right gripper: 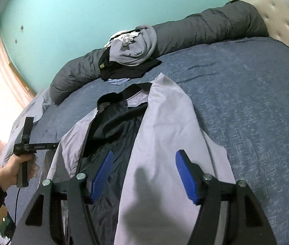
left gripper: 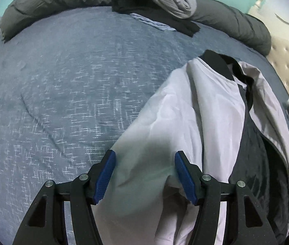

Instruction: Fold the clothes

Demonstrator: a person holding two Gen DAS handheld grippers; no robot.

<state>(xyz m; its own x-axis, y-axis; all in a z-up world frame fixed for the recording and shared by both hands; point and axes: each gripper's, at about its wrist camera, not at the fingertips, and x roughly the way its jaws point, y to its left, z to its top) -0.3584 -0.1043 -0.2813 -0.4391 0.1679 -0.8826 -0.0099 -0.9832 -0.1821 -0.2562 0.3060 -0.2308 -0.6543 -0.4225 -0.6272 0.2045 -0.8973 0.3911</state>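
Since the pale lilac jacket with black collar and dark lining [right gripper: 164,122] lies lengthways on the blue woven bedspread [right gripper: 246,112], collar toward the far grey rolled duvet [right gripper: 205,28] and hem toward the person, the coming move turns on that long axis. It runs straight away from both pairs of fingers, so I judge that a fold must cross it, either side-to-side or hem-to-collar.

Seen from the right wrist, the right gripper [right gripper: 144,175] hangs over the near half, its blue pads parted and pressing on nothing; the folded-over right panel sits directly below, with the exposed dark lining under the left finger. Seen from the left wrist, the left gripper [left gripper: 145,176] is likewise released, hovering above the jacket's [left gripper: 205,106] left edge where pale cloth meets bare bedspread [left gripper: 62,81].

Each hand looks about equally near its own side, though the right sits more squarely over the garment. A heap of grey and black clothes [right gripper: 130,57] rests well apart, against the duvet.
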